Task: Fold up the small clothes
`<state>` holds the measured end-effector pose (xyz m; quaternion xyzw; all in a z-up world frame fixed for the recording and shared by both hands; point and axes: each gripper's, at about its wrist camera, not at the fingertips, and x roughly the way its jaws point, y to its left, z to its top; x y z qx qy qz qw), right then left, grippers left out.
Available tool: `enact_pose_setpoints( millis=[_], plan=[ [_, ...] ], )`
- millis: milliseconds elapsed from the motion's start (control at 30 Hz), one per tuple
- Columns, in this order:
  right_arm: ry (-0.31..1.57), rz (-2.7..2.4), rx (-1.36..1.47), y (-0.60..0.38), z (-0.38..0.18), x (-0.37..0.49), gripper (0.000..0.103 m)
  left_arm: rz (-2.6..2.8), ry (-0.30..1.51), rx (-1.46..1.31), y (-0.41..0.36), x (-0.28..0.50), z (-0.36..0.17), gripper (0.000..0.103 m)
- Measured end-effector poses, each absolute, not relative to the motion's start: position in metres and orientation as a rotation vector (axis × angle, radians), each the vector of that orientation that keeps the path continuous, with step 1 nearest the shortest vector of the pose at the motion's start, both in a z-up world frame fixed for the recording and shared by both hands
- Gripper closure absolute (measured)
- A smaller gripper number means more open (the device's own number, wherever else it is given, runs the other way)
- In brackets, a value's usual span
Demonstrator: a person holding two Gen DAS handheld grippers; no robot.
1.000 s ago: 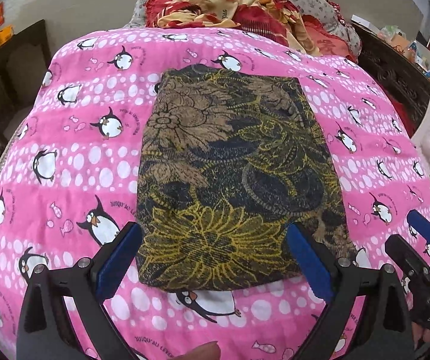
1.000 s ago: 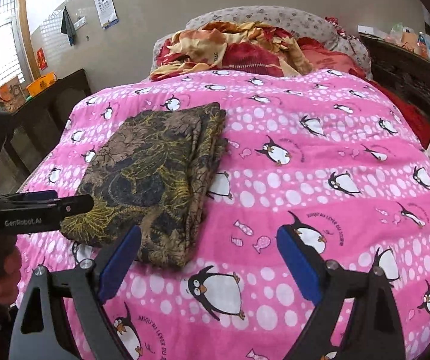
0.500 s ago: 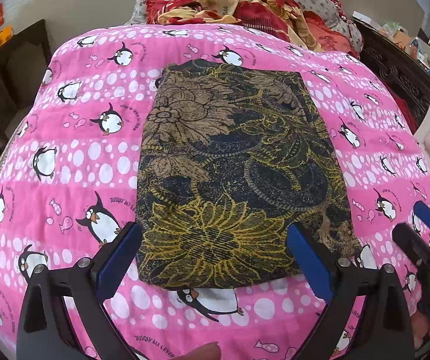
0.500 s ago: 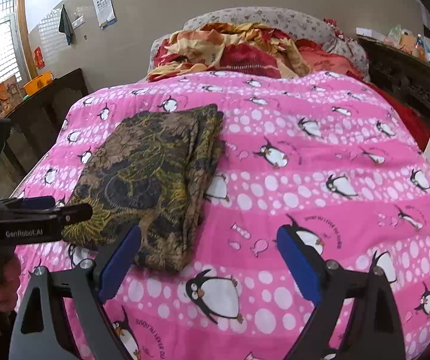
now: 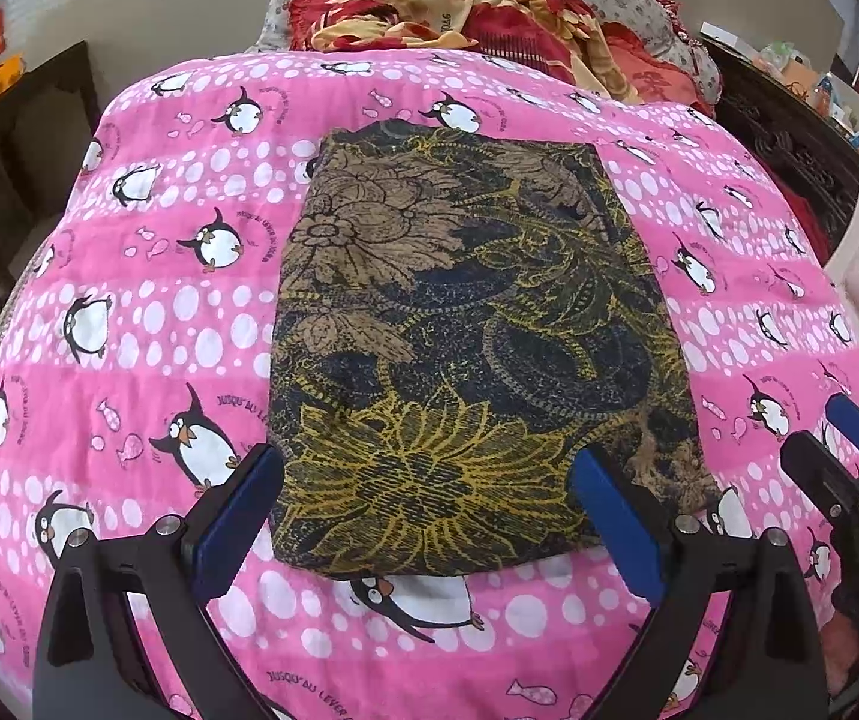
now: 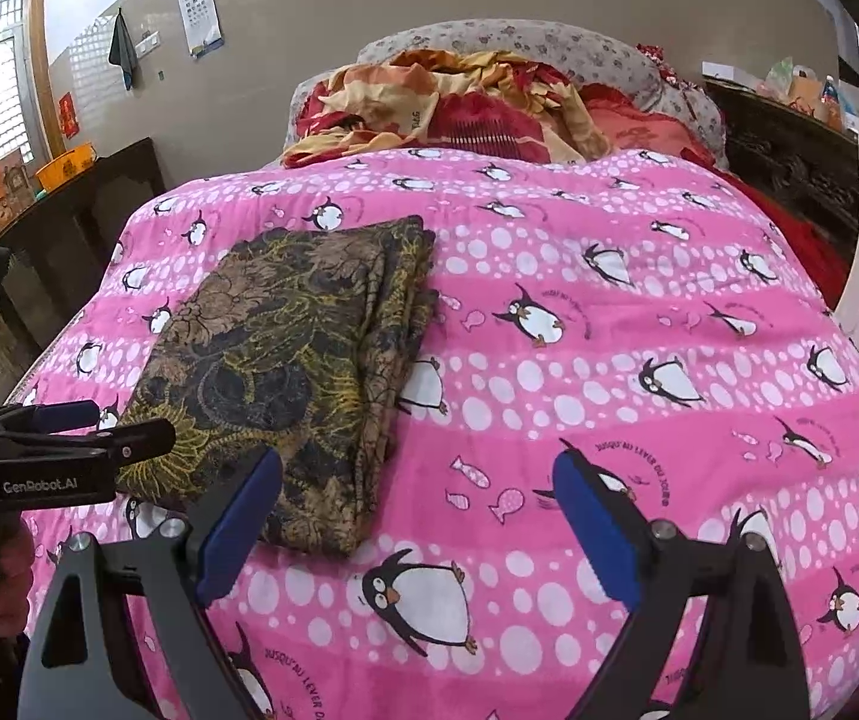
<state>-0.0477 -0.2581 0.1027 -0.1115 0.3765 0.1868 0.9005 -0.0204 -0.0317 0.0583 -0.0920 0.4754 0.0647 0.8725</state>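
Two empty gripper (image 5: 423, 516) sets, one folded garment (image 5: 465, 354)

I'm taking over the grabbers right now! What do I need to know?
Left gripper: open, holding nothing, hovering just in front of the near edge of the folded cloth.
Right gripper: open, holding nothing, off to the cloth's right over the pink penguin blanket.
The cloth: dark with a yellow and brown flower print, lying flat on the blanket as a neat layered rectangle, stacked edges on its right side.
Done: this piece looks folded.
Left: maybe one more fold to make it smaller, or set it aside. The red and yellow heap by the pillow may or may not be part of the job.
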Motion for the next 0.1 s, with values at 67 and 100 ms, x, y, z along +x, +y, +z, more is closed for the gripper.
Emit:
enact_pose_setpoints(
  millis=[67,100],
  plan=[
    [0.78,0.387,-0.229,-0.2583,0.1025,-0.0475,0.008,0.145,0.986,-0.184,-0.0318,-0.021,0.0594,0.021],
    [0.779,0.388,-0.229,-0.2584,0.1025,-0.0475,0.008,0.144,0.985,-0.183,-0.0317,-0.0212,0.0595,0.021]
  ],
)
